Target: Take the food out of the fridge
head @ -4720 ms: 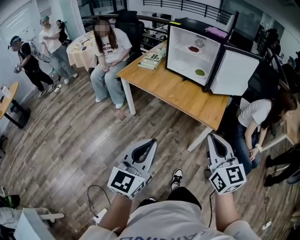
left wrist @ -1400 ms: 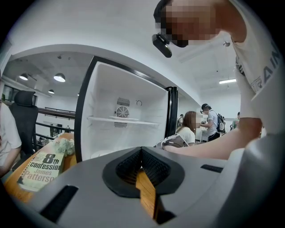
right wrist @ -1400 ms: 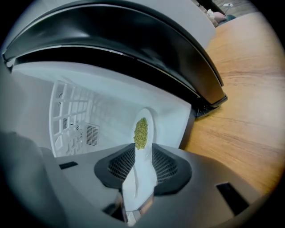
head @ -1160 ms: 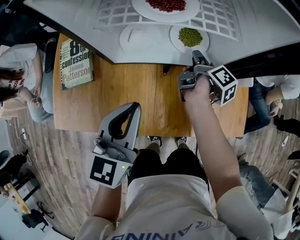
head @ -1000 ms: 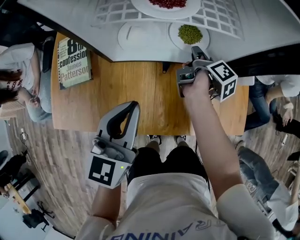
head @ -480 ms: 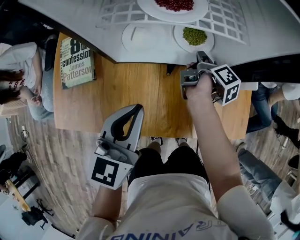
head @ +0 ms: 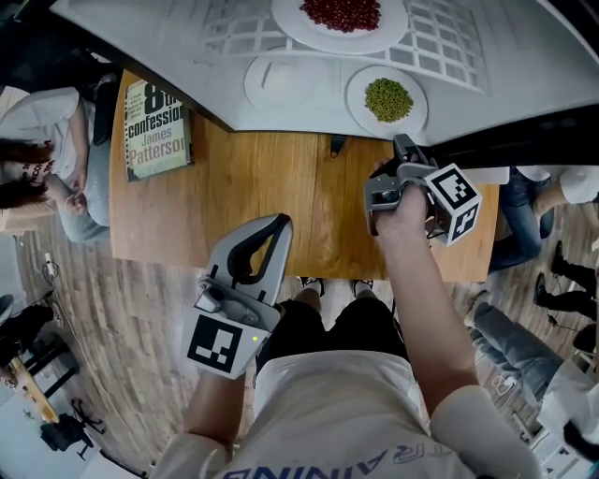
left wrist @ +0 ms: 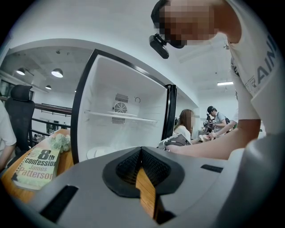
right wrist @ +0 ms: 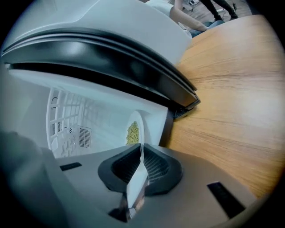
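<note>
In the head view the open white fridge [head: 168, 47] lies at the top. A white plate of green peas [head: 387, 99] sits at its front right, beside an empty white plate [head: 285, 82]. A plate of red beans [head: 339, 14] rests on the wire shelf behind. My right gripper [head: 402, 142] has just been closing and is shut on the pea plate's near rim. The right gripper view shows that rim pinched in the right gripper [right wrist: 141, 150], with the pea plate [right wrist: 132, 132] beyond. My left gripper [head: 279, 224] hangs shut and empty over the table's near edge.
The fridge stands on a wooden table [head: 281, 206]. A paperback book [head: 156, 128] lies at the table's left end. The fridge's dark door edge [head: 524, 140] runs to the right of my right hand. Seated people flank the table on both sides.
My right gripper closed on the pea plate's rim and drew back toward me. The plate slid forward, past the empty plate. The left gripper stayed in place.
</note>
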A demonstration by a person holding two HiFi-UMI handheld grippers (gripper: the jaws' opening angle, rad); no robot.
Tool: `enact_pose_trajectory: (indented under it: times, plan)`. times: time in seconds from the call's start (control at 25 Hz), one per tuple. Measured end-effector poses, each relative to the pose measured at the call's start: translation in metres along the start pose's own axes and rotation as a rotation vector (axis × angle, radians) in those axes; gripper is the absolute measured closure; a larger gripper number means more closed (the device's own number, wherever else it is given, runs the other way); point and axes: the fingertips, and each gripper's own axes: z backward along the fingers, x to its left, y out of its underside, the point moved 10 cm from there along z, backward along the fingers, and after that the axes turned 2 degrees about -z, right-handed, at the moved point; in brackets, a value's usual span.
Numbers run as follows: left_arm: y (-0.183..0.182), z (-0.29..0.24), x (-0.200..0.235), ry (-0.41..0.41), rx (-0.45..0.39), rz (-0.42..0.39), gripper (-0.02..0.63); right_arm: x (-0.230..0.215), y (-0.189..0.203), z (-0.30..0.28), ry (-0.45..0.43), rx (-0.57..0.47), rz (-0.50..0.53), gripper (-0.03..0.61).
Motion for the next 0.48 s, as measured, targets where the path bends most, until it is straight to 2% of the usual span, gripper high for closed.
enact_pose_trajectory:
  times: [0.48]
  plan:
    - [0.0031, 0.0003, -0.002, 0.001, 0.006, 0.003, 0.606, -0.0121, 0.0013, -0.005, -0.037, 0.026, -0.025, 0.54]
